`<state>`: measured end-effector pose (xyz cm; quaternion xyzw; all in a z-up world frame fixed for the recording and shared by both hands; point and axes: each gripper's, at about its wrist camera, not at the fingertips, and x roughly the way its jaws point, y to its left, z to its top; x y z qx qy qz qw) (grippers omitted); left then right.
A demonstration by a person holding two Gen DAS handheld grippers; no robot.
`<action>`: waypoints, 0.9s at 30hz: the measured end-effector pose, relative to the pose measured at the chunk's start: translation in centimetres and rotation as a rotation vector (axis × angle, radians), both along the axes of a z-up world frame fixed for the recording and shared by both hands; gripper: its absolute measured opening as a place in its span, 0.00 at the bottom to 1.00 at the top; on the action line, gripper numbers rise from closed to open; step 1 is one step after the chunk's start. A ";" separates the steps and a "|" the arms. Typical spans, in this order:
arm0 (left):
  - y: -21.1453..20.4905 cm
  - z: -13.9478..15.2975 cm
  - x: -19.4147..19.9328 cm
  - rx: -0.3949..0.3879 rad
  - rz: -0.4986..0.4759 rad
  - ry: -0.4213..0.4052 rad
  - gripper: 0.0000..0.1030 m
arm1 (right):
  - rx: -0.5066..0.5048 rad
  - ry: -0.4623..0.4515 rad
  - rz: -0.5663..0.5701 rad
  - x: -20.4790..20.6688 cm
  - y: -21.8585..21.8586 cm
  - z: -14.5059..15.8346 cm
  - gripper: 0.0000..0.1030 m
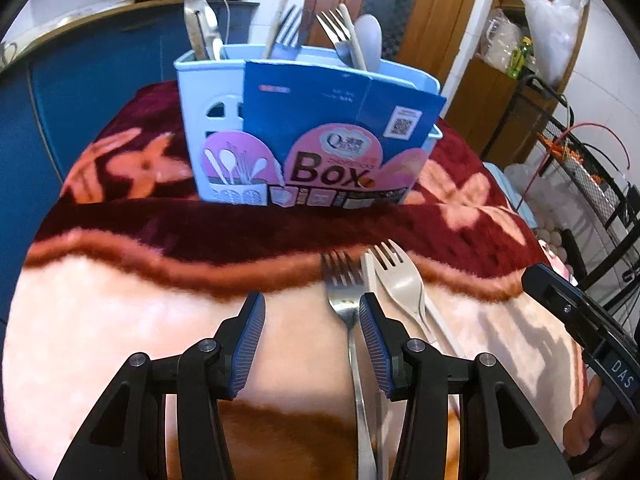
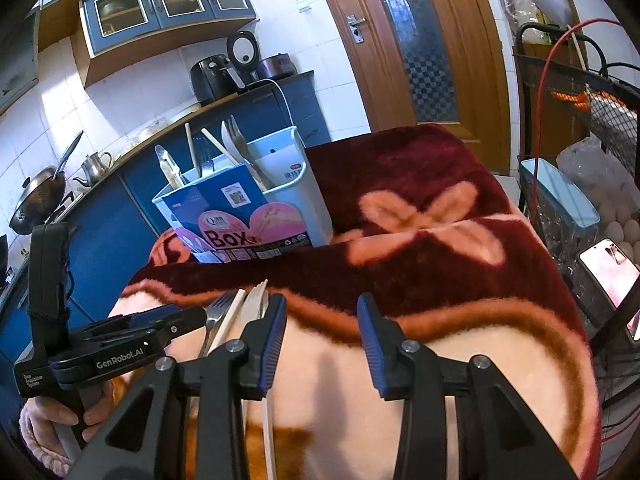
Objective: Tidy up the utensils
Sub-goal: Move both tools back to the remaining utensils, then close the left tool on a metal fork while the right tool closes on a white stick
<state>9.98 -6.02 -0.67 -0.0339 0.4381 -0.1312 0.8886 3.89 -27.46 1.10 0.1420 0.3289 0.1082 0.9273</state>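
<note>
While the light-blue utensil box (image 1: 308, 128) sits back on the dark red part of the blanket (image 1: 120, 320), all the loose stuff is in front of it, on the pale near part: a metal fork (image 1: 344, 292), a beige plastic fork (image 1: 400, 280) and a white stick-like piece (image 1: 370, 276), all lying side by side with tines toward the box. Plenty of bare blanket left of them, and between them and the box too.

Left gripper (image 1: 312, 316) is about half open with nothing in it; its right finger sits over the metal fork's neck, can't tell if it's touching. Right gripper (image 2: 320, 312) is also partway open and empty, over bare blanket just right of the forks.

Fork handles run under the gripper bodies and get cut off. Things standing in the box are blurry; forks and a spoon, roughly. Blanket's right edge drops off near a wire rack (image 2: 600, 100).
</note>
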 end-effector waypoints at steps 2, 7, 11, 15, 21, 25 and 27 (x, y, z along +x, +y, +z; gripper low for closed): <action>-0.2 -0.3 0.1 -0.008 -0.009 0.008 0.45 | 0.003 0.001 0.001 0.0 -0.1 -0.2 0.39; -0.5 -0.7 0.6 -0.073 -0.043 0.039 0.25 | 0.009 0.003 0.002 -0.1 -0.4 -0.5 0.39; -0.4 -1.0 0.9 -0.135 -0.059 0.066 0.17 | 0.008 0.006 -0.001 0.0 -0.5 -0.7 0.39; -0.5 -1.4 1.4 -0.176 -0.078 0.076 0.13 | 0.011 0.010 0.001 0.0 -0.5 -0.9 0.39; -0.2 -1.5 1.3 -0.234 -0.087 0.077 0.03 | 0.011 0.021 0.012 0.1 -0.2 -1.1 0.39; 0.4 -0.8 0.5 -0.219 -0.075 0.033 0.01 | 0.005 0.027 0.028 0.1 0.2 -1.0 0.39; 1.1 -0.3 0.2 -0.225 -0.064 0.011 0.01 | 0.002 0.031 0.038 0.1 0.4 -1.0 0.39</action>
